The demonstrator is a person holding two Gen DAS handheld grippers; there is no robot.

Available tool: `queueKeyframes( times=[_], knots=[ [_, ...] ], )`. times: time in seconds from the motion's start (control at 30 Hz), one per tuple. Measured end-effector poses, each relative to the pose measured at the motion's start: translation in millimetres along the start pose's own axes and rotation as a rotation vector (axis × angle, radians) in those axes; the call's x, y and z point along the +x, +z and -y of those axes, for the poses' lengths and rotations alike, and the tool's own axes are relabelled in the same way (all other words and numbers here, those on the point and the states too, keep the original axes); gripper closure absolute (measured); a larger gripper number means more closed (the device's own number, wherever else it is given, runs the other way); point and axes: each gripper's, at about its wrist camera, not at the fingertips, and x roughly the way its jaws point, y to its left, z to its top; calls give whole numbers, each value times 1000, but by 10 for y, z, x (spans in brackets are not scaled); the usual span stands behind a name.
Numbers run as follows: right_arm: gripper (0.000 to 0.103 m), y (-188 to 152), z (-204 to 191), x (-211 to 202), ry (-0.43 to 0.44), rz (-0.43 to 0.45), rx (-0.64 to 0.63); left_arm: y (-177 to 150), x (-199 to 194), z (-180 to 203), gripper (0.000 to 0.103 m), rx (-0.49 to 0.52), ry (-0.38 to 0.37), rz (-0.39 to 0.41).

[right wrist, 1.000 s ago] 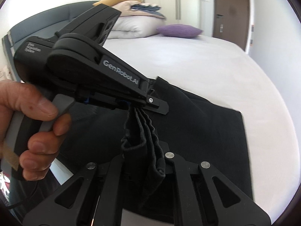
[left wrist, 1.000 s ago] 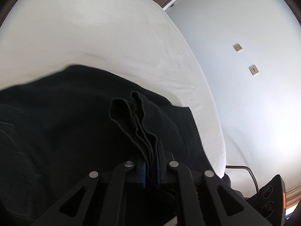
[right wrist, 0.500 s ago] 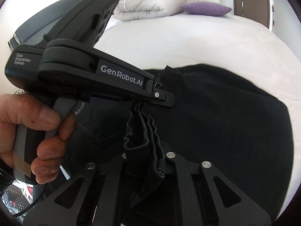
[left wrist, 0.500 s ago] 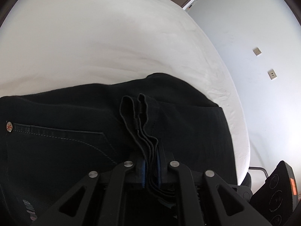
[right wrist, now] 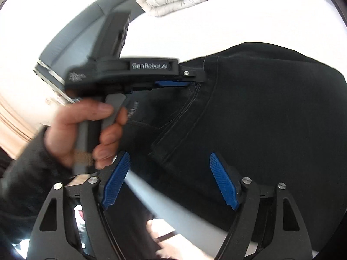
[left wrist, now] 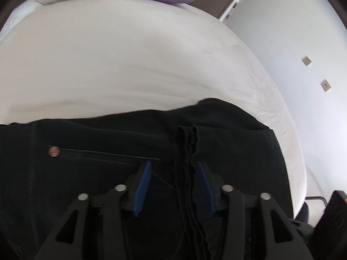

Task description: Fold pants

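Pants [right wrist: 260,108] lie folded on the bed [left wrist: 130,65] near its foot edge, hem layers stacked on the seat beside the pocket rivet [left wrist: 54,151]. Left gripper [left wrist: 173,186]: jaws parted, hem edges loose between them, not clamped. Right gripper [right wrist: 169,182]: jaws wide, holding nothing. Looks like the release step after a fold. Next: back both out without dragging cloth, then regrip for the final fold.
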Motion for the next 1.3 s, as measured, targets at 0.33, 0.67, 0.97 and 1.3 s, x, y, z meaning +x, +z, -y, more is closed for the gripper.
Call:
queueKeyframes(
  times=[0.33, 0.67, 0.97, 1.3],
  knots=[
    [45, 607, 1429, -1005, 227, 169, 323, -487, -83, 643, 35, 195, 85, 46],
    [76, 859, 2849, -602, 263, 87, 605, -857, 53, 628, 35, 119, 118, 39],
    [77, 378, 2415, -196, 293, -3, 499, -998, -11, 561, 35, 99, 129, 44],
    [77, -62, 1798, -359, 282, 5, 383, -1140, -1, 545, 35, 85, 132, 88]
  ],
)
